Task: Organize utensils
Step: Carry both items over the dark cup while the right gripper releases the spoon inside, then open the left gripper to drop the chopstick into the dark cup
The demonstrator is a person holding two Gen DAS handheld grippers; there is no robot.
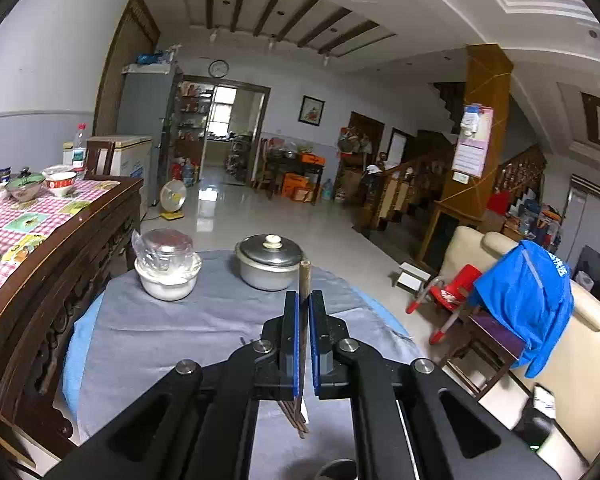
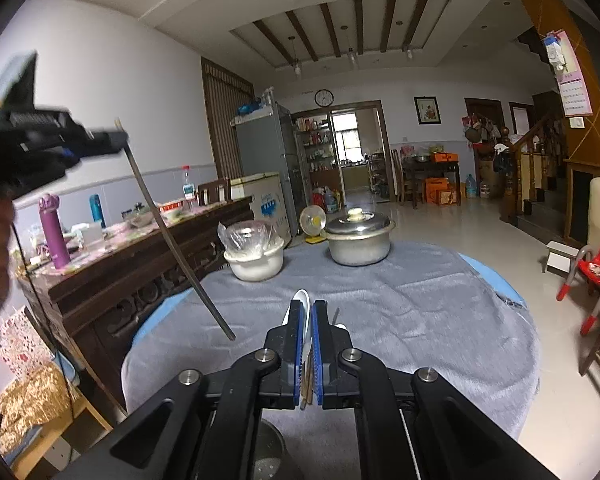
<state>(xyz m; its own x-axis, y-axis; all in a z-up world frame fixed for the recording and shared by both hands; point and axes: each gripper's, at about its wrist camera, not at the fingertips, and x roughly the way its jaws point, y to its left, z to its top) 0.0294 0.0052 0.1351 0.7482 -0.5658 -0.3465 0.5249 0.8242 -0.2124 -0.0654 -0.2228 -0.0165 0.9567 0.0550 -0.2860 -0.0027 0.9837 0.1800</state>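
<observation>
Chopstick (image 2: 172, 232) hangs slanted above the grey cloth (image 2: 380, 300), pinched near its top by the left gripper (image 2: 118, 140), raised at far left. Right gripper (image 2: 309, 308), low over the cloth, clamps a white spoon (image 2: 300, 298) with chopsticks between its pads; more chopsticks (image 1: 296, 416) lie on the cloth below the left gripper.

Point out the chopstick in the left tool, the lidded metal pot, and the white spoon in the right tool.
Chopstick (image 2: 172, 236): right wrist view, mid-shaft.
Lidded metal pot (image 1: 269, 272): left wrist view, front wall.
White spoon (image 2: 302, 300): right wrist view, bowl above the pads.
</observation>
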